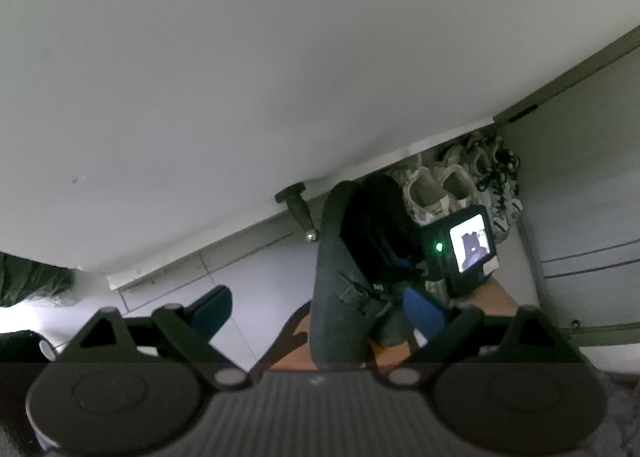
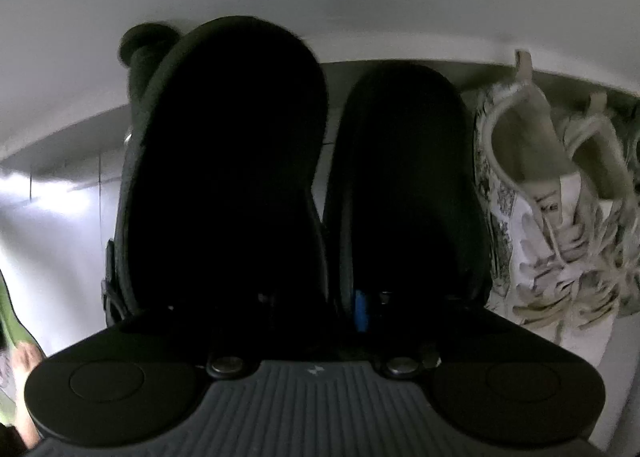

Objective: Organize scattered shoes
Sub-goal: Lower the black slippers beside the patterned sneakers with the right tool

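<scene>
By white wall, black shoes (image 2: pixel 224 161) directly under right claw (image 2: pixel 316 309).

A: Support surface? 
B: Pale grey tiled floor (image 1: pixel 256 277) with thin grout lines, running to the white skirting of a wall.

A: What lies on it? 
B: Right wrist view: two black rounded shoes (image 2: pixel 404 185) side by side, heels toward the wall. At 3 o'clock of them, a pair of white lace-up trainers with grey mottled panels (image 2: pixel 540 217), just beside.
</scene>
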`<state>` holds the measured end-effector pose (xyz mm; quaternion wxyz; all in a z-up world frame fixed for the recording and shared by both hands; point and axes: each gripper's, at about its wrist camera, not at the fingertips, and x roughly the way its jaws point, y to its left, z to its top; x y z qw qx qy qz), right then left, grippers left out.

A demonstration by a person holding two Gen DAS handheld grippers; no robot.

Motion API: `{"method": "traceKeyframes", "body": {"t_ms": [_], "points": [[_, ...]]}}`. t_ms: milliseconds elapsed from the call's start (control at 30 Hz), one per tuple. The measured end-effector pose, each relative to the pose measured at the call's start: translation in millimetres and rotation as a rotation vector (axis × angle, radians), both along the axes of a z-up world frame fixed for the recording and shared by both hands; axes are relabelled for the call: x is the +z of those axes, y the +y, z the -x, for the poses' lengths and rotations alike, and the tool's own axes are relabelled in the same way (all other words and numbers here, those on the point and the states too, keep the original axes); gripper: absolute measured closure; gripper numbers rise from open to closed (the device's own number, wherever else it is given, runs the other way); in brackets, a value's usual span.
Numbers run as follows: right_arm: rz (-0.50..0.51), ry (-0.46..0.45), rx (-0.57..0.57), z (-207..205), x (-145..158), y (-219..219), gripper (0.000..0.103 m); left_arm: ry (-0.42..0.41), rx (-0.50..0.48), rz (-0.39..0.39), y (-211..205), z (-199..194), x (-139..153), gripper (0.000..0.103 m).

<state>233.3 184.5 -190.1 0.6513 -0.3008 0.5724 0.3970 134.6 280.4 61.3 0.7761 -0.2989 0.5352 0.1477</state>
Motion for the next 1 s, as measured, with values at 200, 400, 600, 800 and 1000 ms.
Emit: {"method": "traceKeyframes", "body": {"t_ms": [200, 400, 600, 800, 1000], "points": [[0.115, 0.014, 0.15, 12, -1, -4, 0.072, 0.004, -0.005, 0.001, 0, -2, -1, 0.009], [0.16, 0.006, 0.203, 25, -7, -15, 0.072, 0.001, -0.015, -0.001, -4, -5, 0, 0.009], [0.173, -0.048, 0.268, 48, -8, 10, 0.073, 0.007, -0.028, -0.002, -9, -8, -2, 0.009], [0.188, -0.1, 0.24, 45, -22, 28, 0.077, 0.013, -0.025, -0.006, -10, -9, -4, 0.009], [0.102, -0.157, 0.144, 39, -1, 23, 0.04, 0.013, -0.014, -0.007, -7, -10, -6, 0.009]]}}
